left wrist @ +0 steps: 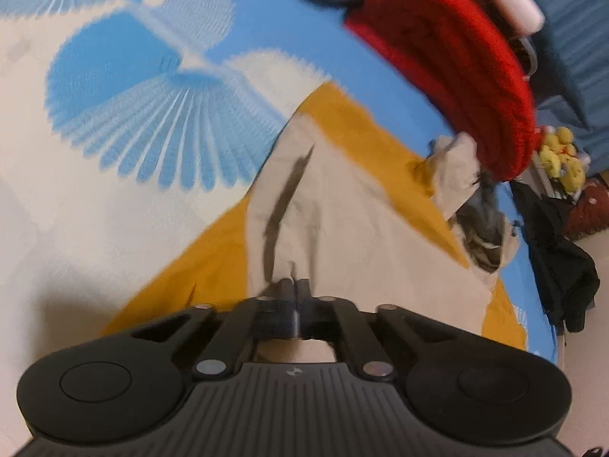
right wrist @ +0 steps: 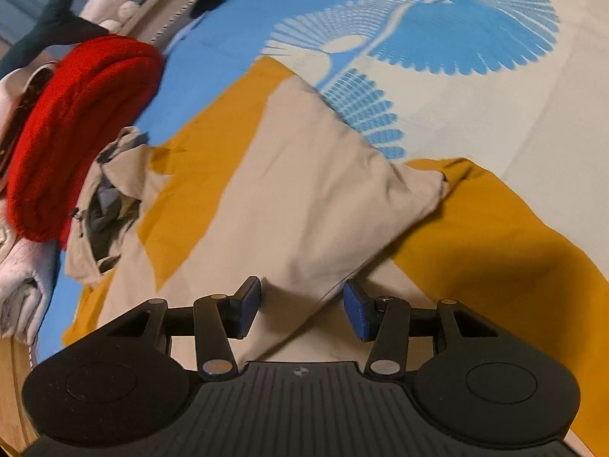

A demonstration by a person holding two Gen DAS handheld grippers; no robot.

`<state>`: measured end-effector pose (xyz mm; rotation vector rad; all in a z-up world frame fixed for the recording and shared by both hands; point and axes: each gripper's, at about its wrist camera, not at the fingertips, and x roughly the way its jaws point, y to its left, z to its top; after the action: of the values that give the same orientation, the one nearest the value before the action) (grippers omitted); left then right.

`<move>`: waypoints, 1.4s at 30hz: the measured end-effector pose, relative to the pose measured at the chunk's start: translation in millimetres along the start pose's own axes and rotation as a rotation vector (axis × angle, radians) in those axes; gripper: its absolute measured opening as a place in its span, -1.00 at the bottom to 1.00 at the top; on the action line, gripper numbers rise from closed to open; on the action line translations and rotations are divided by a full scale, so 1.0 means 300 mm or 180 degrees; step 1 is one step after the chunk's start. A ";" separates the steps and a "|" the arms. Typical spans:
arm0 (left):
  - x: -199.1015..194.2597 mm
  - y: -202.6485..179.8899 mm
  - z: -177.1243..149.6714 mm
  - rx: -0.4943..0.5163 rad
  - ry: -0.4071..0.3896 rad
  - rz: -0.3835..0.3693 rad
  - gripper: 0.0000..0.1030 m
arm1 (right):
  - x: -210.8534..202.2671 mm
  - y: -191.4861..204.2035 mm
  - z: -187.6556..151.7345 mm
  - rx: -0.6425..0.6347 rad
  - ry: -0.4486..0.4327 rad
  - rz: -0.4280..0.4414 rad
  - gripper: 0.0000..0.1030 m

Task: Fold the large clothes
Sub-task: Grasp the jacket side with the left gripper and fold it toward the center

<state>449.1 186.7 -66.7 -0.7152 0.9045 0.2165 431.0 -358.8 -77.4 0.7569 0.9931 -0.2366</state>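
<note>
A beige-and-mustard jacket (left wrist: pixel 342 205) lies spread on a bed's blue-and-white cover (left wrist: pixel 114 122). The left gripper (left wrist: pixel 294 289) has its fingers pinched together on a beige fold. The right gripper (right wrist: pixel 302 308) stands half open, beige cloth between its blue pads (right wrist: pixel 356 312), untouched. Beyond both, a red knit (left wrist: pixel 456 68) sits folded.

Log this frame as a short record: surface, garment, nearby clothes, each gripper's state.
surface: blue-and-white patterned bedsheet
garment: beige-and-mustard cloth jacket, spread flat on the sheet
nearby: folded red knit sweater, at the jacket's far end
left gripper: shut, pinching a beige fold
right gripper: open, beige cloth between its blue pads, not pressed
</note>
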 end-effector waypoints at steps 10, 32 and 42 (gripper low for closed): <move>-0.040 -0.090 -0.004 0.0547 -0.0233 -0.0044 -0.95 | 0.002 -0.050 0.006 0.0168 -0.0165 -0.0226 -0.92; -0.019 -0.098 -0.011 0.0558 -0.0304 0.0148 -0.95 | -0.011 0.233 -0.148 -0.1274 0.0468 0.0591 -0.19; -0.053 -0.135 -0.010 0.0865 -0.0626 0.0373 -0.65 | 0.002 0.081 0.007 -0.0773 -0.0091 0.0062 -0.16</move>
<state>455.9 156.3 -36.4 -0.3821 0.7695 0.2574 445.2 -342.5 -65.8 0.5400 0.9665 -0.1067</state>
